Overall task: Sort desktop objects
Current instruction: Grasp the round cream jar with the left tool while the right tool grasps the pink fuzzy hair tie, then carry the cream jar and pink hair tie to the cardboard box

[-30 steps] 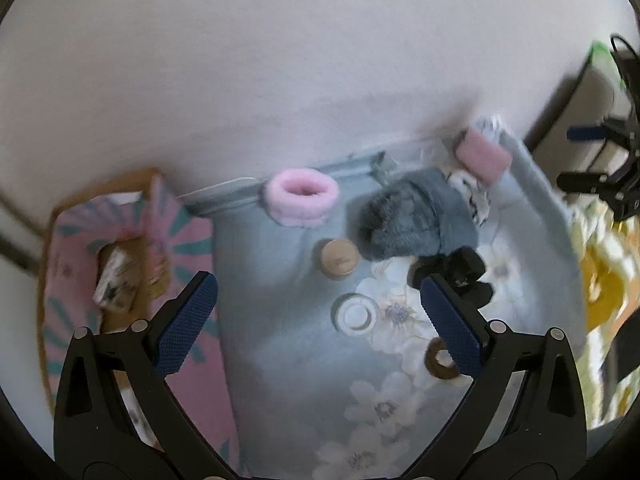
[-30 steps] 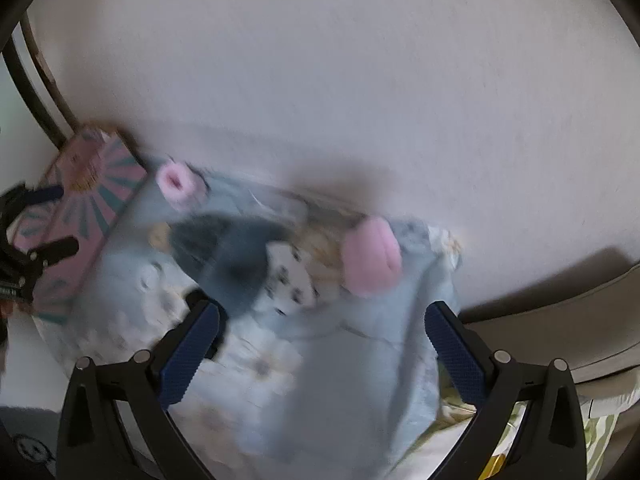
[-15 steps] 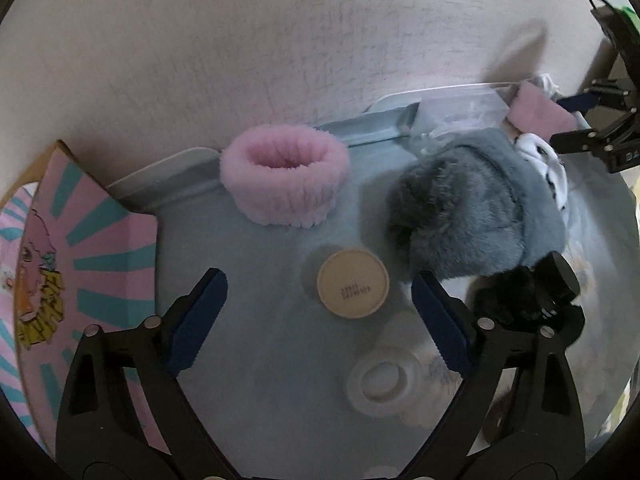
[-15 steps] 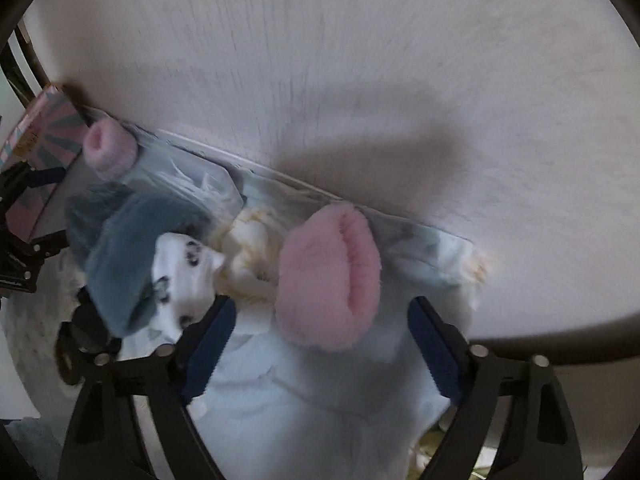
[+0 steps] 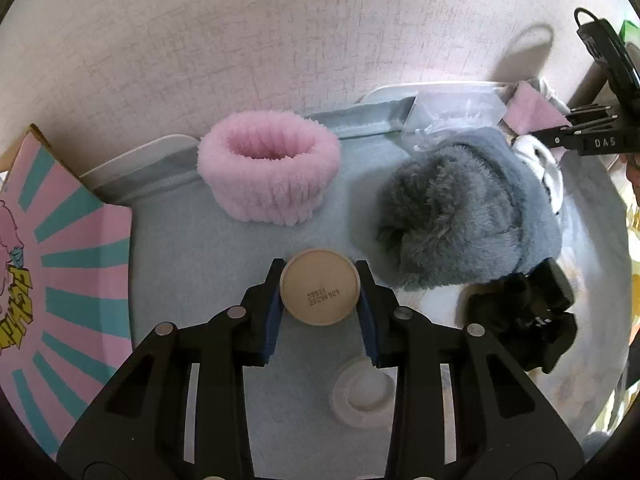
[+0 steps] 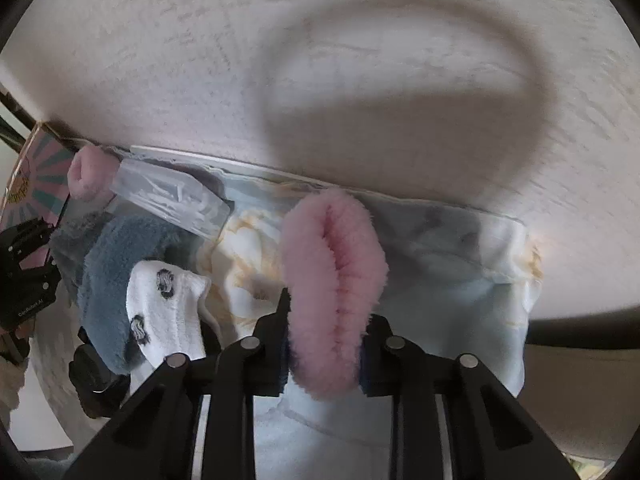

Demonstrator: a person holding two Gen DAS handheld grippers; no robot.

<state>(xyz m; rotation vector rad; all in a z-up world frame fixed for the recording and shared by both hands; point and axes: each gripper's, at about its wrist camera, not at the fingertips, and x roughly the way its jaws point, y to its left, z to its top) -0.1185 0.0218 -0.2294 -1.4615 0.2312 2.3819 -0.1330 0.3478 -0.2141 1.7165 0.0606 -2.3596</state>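
Observation:
My left gripper (image 5: 319, 294) is shut on a small round tan jar (image 5: 319, 287) with a printed number on top, on the light blue cloth (image 5: 192, 240). Behind it stands a pink fluffy band (image 5: 269, 173). A grey furry item (image 5: 460, 224) lies to the right, a black object (image 5: 528, 320) below it. My right gripper (image 6: 325, 344) is shut on a second pink fluffy band (image 6: 334, 280), squeezing it flat. In the right wrist view the grey furry item (image 6: 120, 264) and a white spotted sock (image 6: 168, 312) lie to the left.
A pink and teal striped box (image 5: 60, 280) stands at the left. A white ring-shaped lid (image 5: 362, 396) lies under my left gripper. A clear plastic bag (image 6: 168, 200) lies by the wall (image 5: 280, 40). The cloth's right edge (image 6: 516, 288) hangs over.
Both grippers moved forward and down and closed: the left on the tan jar, the right on the pink band, which is now squeezed flat.

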